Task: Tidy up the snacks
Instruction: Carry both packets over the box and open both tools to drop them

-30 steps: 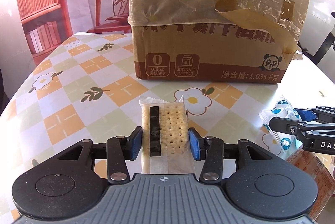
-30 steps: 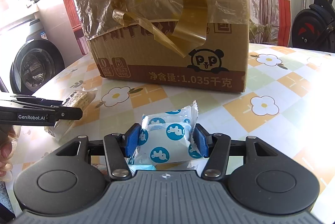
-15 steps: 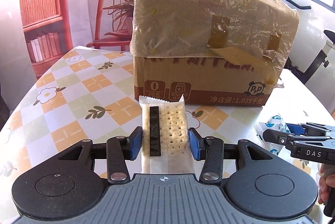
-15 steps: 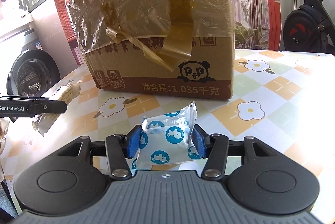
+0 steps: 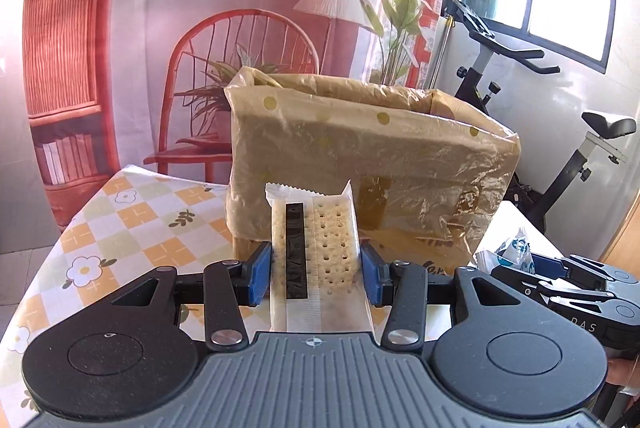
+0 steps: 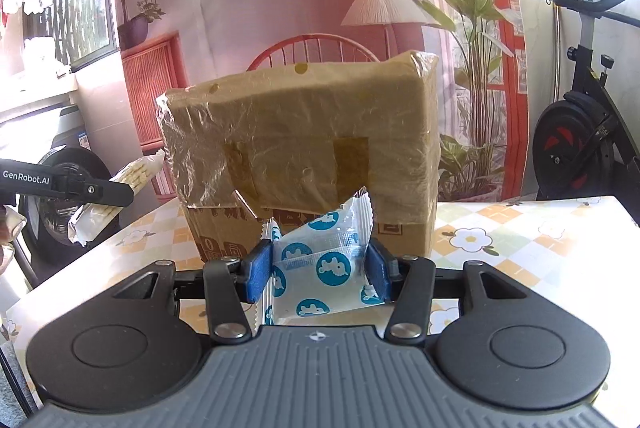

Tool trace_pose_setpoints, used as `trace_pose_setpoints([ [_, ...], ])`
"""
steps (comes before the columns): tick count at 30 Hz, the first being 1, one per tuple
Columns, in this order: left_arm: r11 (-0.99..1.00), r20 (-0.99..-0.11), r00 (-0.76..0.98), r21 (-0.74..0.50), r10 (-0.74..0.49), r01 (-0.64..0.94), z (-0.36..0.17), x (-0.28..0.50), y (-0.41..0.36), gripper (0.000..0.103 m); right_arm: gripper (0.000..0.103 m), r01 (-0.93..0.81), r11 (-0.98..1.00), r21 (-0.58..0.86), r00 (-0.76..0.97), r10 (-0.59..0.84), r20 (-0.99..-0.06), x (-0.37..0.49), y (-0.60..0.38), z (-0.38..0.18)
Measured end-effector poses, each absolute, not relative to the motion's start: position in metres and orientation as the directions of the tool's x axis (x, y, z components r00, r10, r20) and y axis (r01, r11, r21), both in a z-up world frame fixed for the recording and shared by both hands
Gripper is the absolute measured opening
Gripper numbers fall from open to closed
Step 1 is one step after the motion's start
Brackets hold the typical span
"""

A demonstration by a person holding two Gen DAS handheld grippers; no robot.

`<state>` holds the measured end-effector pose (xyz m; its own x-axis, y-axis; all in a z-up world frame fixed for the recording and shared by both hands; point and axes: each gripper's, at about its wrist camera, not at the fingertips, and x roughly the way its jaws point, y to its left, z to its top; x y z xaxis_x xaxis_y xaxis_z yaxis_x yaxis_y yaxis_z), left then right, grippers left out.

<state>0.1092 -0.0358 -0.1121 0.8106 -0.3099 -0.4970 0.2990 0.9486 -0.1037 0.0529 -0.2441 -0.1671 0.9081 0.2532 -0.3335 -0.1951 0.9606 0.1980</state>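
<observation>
Both grippers are carrying a snack right now, up off the worktop with its orange-and-green checked, flowery cloth. The left gripper is pinching a clear-wrapped cracker pack across its width, blue fingers pressing on either side, and the pack is sticking up and forward with its crimped end in front of the cardboard box. The right gripper is squeezing a white packet with blue round animal prints, and its fingers have just been closing in a bit more on it, so the wrapper is looking crumpled and tilted. That box is sitting on the worktop straight ahead of both grippers, wrapped over the top in a yellowish plastic liner with dots and a few strips of brown tape; from the left view the liner is looking open at the top. Each gripper is showing up at the edge of the other's camera, snack in tow. An exercise bike is standing off to the right behind the worktop.
</observation>
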Motion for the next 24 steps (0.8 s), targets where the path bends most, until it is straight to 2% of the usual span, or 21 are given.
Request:
trace_pose_setpoints([
  [7, 0.945, -0.423, 0.848, -0.087, -0.32, 0.314, -0.077, 0.116, -0.039, 0.049, 0.052, -0.231, 0.959, 0.162, 0.941, 0.263, -0.215, 0.058, -0.242, -0.124],
  [12, 0.947, -0.385, 0.868, -0.067, -0.315, 0.314, -0.057, 0.132, -0.043, 0.049, 0.052, -0.251, 0.96, 0.127, 0.949, 0.27, -0.165, 0.075, -0.243, -0.095],
  [17, 0.947, -0.37, 0.878, -0.019, -0.304, 0.32, -0.039, 0.16, -0.056, 0.049, 0.052, -0.206, 0.978, 0.035, 0.963, 0.209, -0.169, 0.105, -0.24, -0.068],
  [24, 0.954, -0.422, 0.866, 0.004, -0.269, 0.298, -0.036, 0.223, -0.073, 0.049, 0.052, -0.118, 0.993, -0.032, 0.961, 0.106, -0.255, 0.171, -0.248, -0.065],
])
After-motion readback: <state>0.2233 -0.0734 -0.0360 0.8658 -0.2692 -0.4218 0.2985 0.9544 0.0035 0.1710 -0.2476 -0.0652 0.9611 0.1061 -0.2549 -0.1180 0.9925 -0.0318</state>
